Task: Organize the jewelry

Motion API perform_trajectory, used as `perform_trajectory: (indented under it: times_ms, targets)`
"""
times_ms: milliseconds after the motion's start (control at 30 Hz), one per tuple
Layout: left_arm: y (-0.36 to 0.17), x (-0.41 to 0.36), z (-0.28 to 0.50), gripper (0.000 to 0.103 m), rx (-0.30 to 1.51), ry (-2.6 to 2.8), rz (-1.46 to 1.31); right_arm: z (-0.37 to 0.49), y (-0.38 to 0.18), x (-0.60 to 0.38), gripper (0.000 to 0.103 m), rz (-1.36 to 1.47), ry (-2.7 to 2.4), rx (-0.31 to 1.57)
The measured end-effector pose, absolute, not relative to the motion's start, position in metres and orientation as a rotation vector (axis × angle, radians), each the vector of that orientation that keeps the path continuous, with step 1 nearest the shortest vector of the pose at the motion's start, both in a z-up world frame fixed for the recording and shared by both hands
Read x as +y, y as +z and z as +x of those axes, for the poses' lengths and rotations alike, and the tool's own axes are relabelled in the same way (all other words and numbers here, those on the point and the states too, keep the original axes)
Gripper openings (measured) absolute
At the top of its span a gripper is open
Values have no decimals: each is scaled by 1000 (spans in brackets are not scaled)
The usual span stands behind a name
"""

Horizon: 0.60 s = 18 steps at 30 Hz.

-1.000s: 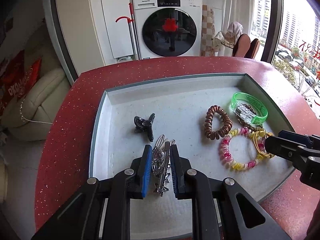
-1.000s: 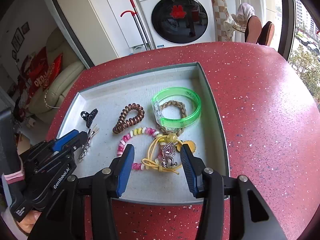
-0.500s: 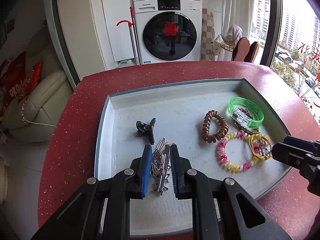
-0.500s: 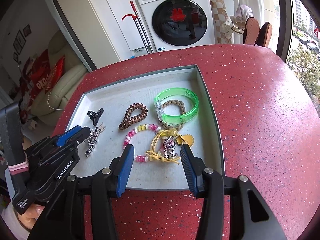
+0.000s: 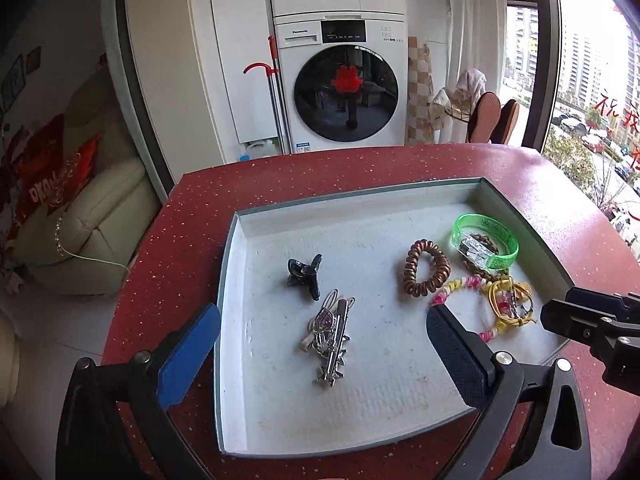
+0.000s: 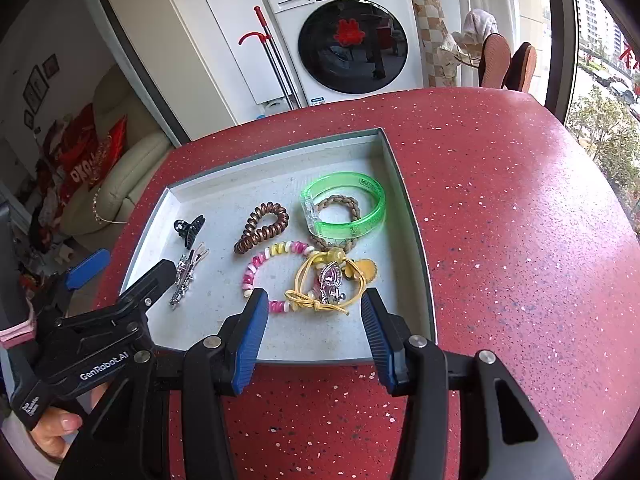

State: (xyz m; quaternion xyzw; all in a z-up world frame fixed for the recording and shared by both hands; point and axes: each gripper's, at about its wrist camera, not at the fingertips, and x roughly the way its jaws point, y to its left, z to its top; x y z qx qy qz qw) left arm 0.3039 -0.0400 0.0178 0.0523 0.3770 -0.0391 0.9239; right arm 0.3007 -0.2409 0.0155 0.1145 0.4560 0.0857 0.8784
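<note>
Left tongs (image 5: 320,348): jaws have just been opening, now released wide, with the cluster of silver metal hair clips (image 5: 330,338) lying free between them on the shallow grey tray (image 5: 228,320). Right tongs (image 6: 314,332): half open, grasping nothing, poised over the yellow cord bracelet with a silver charm (image 6: 328,280). The deposit step appears finished. Next move, likely: withdraw the left tongs clear without snagging the clips. Only the right view shows the person's hand (image 6: 54,430). The tray sits on the red speckled table (image 6: 520,240).

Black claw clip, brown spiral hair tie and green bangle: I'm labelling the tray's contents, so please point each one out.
black claw clip (image 5: 305,271), left wrist view, on its hinge.
brown spiral hair tie (image 5: 414,280), left wrist view, on its lower-left coil.
green bangle (image 6: 362,222), right wrist view, on its near band.
</note>
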Motion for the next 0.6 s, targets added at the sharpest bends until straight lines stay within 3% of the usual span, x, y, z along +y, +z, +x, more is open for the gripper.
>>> perform_trajectory:
  times_ms: [133, 267, 533, 600]
  targets:
    - [21, -36, 300, 103, 772, -68, 100, 298, 16, -239, 52, 214, 173, 948]
    - [19, -28, 296, 103, 798, -48, 90, 292, 19, -233, 79, 173, 149, 930]
    - [16, -14, 269, 103, 796, -14, 85, 274, 23, -221, 82, 57, 97, 897]
    - [16, -12, 259, 103, 790, 3, 87, 269, 23, -220, 94, 46, 86, 884]
